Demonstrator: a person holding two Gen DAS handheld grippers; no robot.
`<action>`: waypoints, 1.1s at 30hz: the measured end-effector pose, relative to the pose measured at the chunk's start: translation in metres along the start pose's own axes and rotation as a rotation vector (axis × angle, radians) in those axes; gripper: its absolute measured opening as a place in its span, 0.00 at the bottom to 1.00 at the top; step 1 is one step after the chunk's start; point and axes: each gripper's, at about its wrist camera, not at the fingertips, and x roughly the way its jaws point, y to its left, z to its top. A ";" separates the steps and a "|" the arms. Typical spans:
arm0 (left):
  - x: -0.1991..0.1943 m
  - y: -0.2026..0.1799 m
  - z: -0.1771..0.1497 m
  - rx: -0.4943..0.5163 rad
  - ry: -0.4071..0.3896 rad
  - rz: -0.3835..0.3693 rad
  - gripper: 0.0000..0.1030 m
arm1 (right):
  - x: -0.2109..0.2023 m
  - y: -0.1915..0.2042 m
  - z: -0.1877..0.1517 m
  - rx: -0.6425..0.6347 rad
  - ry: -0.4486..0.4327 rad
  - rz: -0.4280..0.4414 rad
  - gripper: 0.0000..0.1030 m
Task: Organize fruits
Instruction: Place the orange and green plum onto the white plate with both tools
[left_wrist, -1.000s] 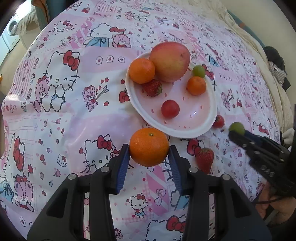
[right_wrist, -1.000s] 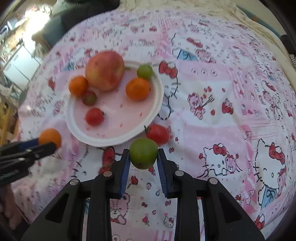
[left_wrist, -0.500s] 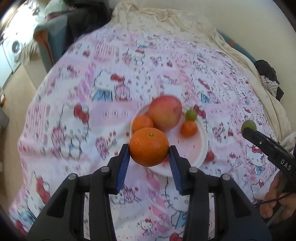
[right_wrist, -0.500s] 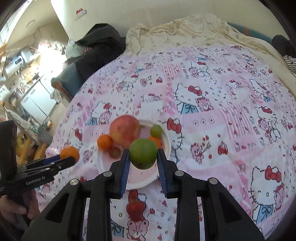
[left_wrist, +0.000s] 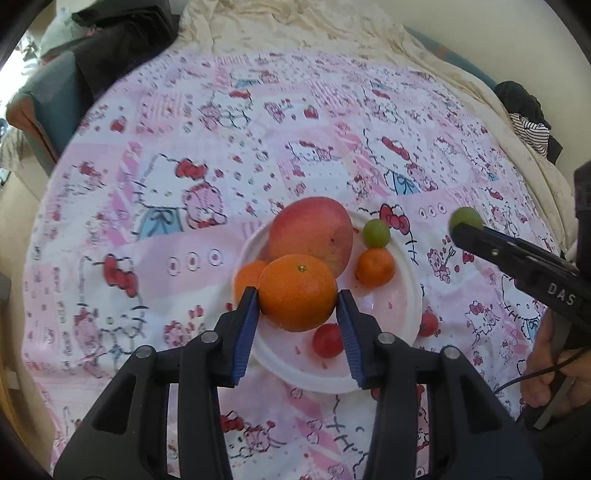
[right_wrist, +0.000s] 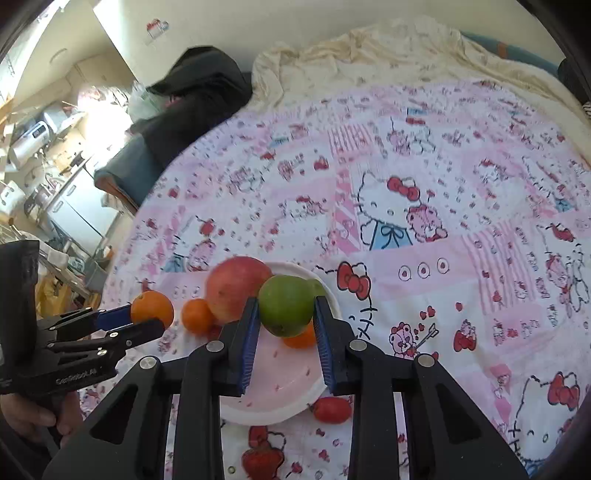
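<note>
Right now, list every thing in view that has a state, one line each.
Left gripper: shut on the large orange, held above the plate.
Right gripper: shut on the green fruit, held in the air.
Large orange: clamped between the jaws.
Green fruit: clamped between the jaws.
White plate: on the bedspread, holding a mango and small fruits.
Mango: resting on the plate.
Red tomato: off the plate, on the bedspread.

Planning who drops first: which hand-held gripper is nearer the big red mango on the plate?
Left, it seems. The left hand-held gripper, holding an orange, hovers beside the mango; the right hand-held gripper, holding a green fruit, sits off the plate edge.
</note>
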 end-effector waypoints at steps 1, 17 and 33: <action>0.004 0.000 0.000 -0.002 0.009 -0.004 0.37 | 0.007 -0.003 0.000 0.007 0.013 0.006 0.30; 0.055 -0.017 -0.008 0.030 0.146 -0.019 0.38 | 0.077 -0.009 -0.027 0.066 0.298 0.095 0.30; 0.056 -0.026 -0.011 0.089 0.158 -0.003 0.66 | 0.083 -0.025 -0.026 0.175 0.340 0.106 0.34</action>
